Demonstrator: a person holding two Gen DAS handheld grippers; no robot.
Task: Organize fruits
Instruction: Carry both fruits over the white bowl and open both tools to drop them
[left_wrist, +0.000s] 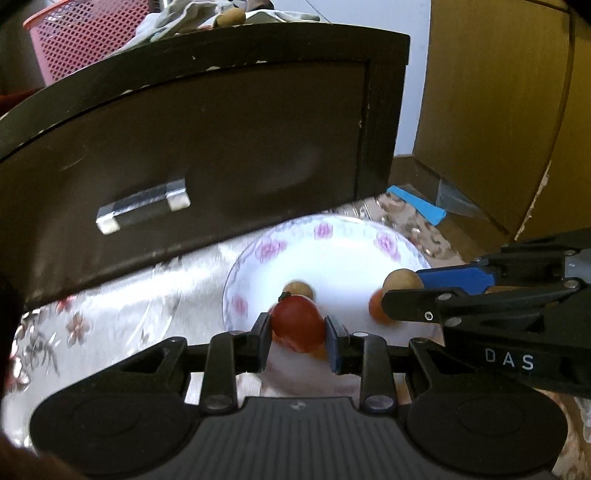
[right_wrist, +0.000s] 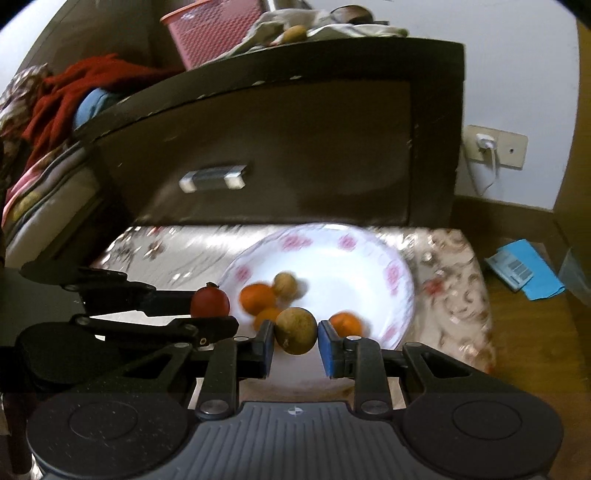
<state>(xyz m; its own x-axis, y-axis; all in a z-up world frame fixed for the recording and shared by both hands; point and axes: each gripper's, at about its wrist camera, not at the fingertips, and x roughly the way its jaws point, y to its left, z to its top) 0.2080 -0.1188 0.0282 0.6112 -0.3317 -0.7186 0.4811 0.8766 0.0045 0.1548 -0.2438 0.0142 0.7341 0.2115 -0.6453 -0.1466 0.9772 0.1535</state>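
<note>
The left gripper (left_wrist: 297, 334) pinches a red tomato (left_wrist: 298, 324) between its fingers (left_wrist: 334, 343), held over the near rim of the floral plate (left_wrist: 332, 243). The right gripper (right_wrist: 295, 341) pinches a brownish-green round fruit (right_wrist: 295, 330) just above the same plate, which sits on a bench covered in a flowered cloth (right_wrist: 454, 280). The right wrist view shows what is left on the plate: three oranges (right_wrist: 257, 297) and a second brown fruit (right_wrist: 285, 285); the left wrist view hides most of these behind the tomato. Only the right view shows the wall socket (right_wrist: 495, 146) and red cloth (right_wrist: 74, 88) beside the dark drawer front (right_wrist: 295, 140)
</note>
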